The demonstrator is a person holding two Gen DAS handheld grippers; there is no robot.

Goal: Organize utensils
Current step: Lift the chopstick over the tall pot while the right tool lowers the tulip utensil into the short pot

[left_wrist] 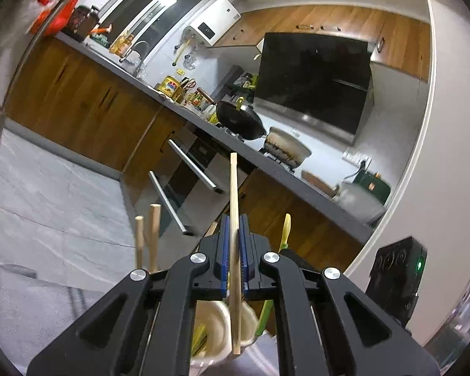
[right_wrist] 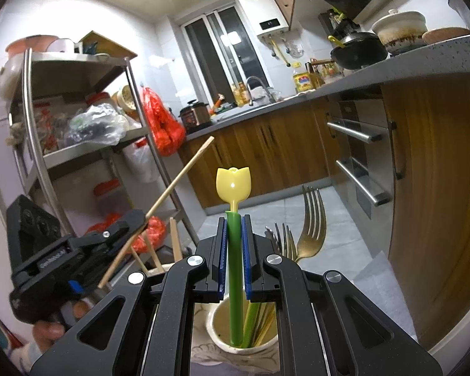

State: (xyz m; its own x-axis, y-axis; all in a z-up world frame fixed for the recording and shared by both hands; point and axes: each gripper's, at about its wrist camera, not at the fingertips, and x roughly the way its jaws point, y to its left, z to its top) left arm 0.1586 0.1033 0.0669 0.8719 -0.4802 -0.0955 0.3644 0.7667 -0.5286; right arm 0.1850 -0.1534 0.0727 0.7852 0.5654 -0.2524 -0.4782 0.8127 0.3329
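Observation:
My left gripper (left_wrist: 234,235) is shut on a wooden chopstick (left_wrist: 233,194) that stands upright, its lower end near a white cup (left_wrist: 217,326). The same gripper (right_wrist: 142,222) and chopstick (right_wrist: 178,178) show at the left of the right wrist view. My right gripper (right_wrist: 234,235) is shut on the green stem of a utensil with a yellow tulip-shaped top (right_wrist: 233,183). Its lower end is inside a cream cup (right_wrist: 216,329) that holds other green and gold handles. Two forks (right_wrist: 310,219) stand up from behind the right gripper.
Two more wooden sticks (left_wrist: 147,238) stand left of the left gripper. A kitchen counter (right_wrist: 391,69) with wok, pot and bottles runs along wooden cabinets. A metal shelf rack (right_wrist: 78,144) with bags stands at the left. The floor (right_wrist: 297,206) is tiled.

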